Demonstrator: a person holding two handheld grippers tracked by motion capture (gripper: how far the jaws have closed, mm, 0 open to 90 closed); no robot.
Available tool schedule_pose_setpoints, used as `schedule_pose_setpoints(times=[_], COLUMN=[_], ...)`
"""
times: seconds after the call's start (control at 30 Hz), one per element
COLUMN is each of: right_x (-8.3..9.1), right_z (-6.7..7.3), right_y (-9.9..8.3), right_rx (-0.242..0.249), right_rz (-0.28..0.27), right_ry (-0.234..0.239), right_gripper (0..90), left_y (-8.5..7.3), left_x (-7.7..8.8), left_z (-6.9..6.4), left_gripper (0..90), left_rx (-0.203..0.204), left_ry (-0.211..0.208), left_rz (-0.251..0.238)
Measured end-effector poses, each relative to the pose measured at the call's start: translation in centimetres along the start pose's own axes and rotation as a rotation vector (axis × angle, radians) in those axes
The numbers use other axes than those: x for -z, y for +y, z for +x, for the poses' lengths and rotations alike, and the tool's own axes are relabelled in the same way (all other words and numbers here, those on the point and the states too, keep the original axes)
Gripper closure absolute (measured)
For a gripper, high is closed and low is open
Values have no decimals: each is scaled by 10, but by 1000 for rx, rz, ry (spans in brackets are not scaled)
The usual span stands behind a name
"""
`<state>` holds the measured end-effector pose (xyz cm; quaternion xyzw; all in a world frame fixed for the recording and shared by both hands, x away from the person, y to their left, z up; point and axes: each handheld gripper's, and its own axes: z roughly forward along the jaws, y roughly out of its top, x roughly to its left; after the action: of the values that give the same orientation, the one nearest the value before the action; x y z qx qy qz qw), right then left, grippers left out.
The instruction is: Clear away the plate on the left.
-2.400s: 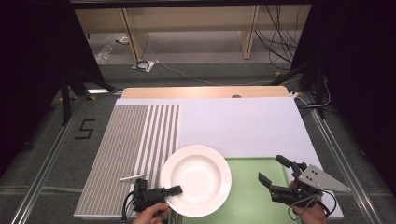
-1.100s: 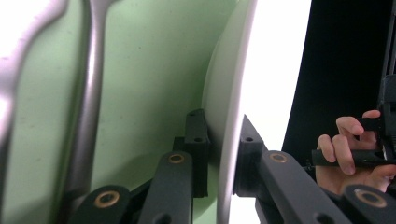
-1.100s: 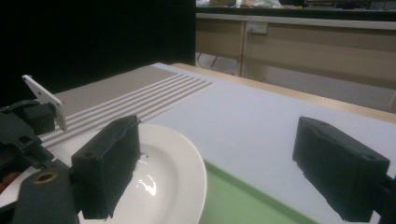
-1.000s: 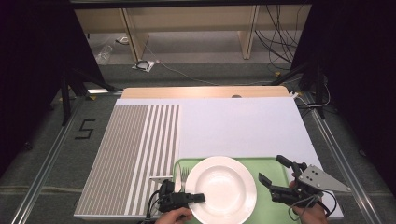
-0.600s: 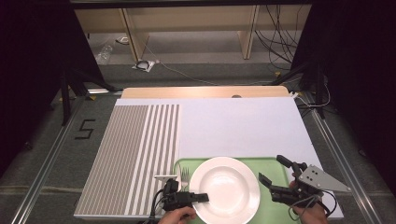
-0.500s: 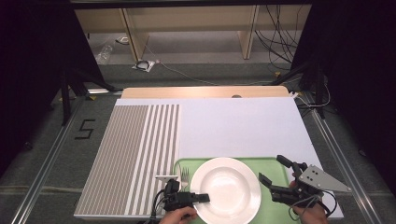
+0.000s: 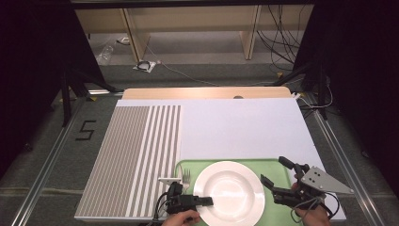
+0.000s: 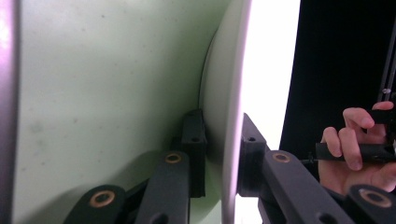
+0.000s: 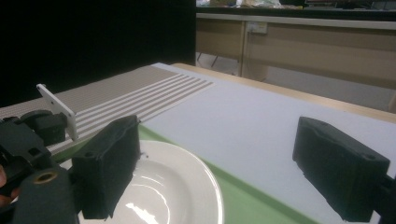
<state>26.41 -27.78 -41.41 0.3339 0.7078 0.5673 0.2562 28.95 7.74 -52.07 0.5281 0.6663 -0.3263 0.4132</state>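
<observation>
The left gripper (image 7: 203, 201) pinches the rim of the round white ceramic plate (image 7: 229, 192) lying on the flat green plastic tray (image 7: 270, 165); its jaws have just eased wider. The right gripper (image 7: 277, 176) is spread, empty. A loosened grip could let the rim slip onto the metal fork (image 7: 186, 177)

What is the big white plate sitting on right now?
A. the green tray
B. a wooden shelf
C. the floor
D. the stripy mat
A: the high view shows the white plate lying on the green tray, with the left gripper at its rim and a fork beside it.
</observation>
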Motion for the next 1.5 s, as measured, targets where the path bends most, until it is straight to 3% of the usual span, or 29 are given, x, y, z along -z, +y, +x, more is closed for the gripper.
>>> schedule_pose_setpoints(times=[0.1, 0.33, 0.63, 1.17, 1.5], right_x=[0, 0, 0, 0, 0], right_z=[0, 0, 1, 1, 0], right_y=[0, 0, 0, 0, 0], right_rx=[0, 0, -1, -2, -4], right_rz=[-2, 0, -1, 1, 0], right_ry=[0, 2, 4, 7, 8], right_gripper=[157, 157, 157, 157, 157], left_y=[1, 6, 13, 25, 27], left_x=[2, 9, 24, 53, 66], left_z=[-2, -12, -24, -38, -50], left_gripper=[727, 589, 449, 357, 325], left_rx=[-13, -92, -182, -318, -443], left_ry=[-2, 18, 61, 123, 173], left_rz=[0, 0, -42, -134, -177])
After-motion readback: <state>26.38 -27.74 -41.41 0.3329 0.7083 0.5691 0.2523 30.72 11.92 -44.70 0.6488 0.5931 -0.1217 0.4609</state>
